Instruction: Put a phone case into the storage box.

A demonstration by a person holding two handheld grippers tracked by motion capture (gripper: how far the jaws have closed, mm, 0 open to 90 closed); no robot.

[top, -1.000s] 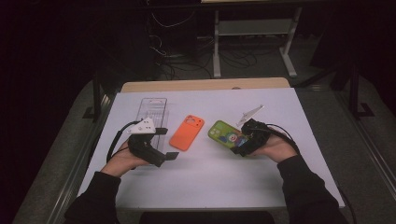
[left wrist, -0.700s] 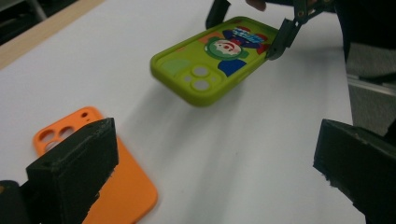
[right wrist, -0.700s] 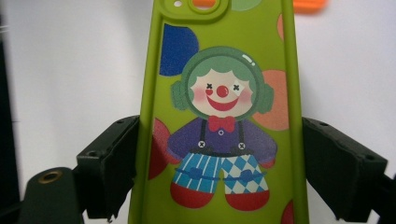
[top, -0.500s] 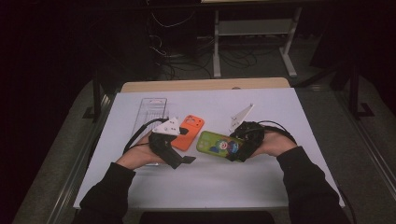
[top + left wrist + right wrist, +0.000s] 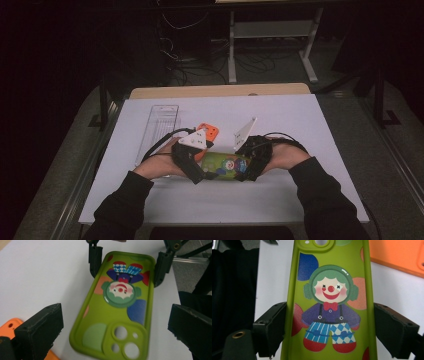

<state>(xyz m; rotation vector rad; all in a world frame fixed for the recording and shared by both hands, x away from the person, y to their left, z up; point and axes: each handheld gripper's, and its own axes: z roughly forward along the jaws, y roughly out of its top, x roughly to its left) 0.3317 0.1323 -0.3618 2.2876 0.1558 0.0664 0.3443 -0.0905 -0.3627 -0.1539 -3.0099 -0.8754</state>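
- Count: two phone cases, one green clown case [image 5: 223,165] and one orange case [image 5: 206,135], plus one clear tray [image 5: 159,131], all over a white table [image 5: 310,125].
- Right gripper [image 5: 246,172] is clamped on the green case's bottom end, jaws pressing both long edges.
- Left gripper [image 5: 199,175] is spread wide, its jaws standing clear on either side of the camera end, not touching.
- Orange case lies just behind the green one.

You have a white tabletop [image 5: 310,130] in front of you. An orange phone case [image 5: 209,132] lies near its middle, camera cut-out towards the far edge, its near end covered. A clear plastic tray [image 5: 159,131] lies lengthwise on the tabletop's left part, well apart from the orange case. A wooden strip [image 5: 220,91] borders the far edge. Beyond it, on the dark floor, stand a white desk frame [image 5: 272,37] and loose cables [image 5: 190,55].
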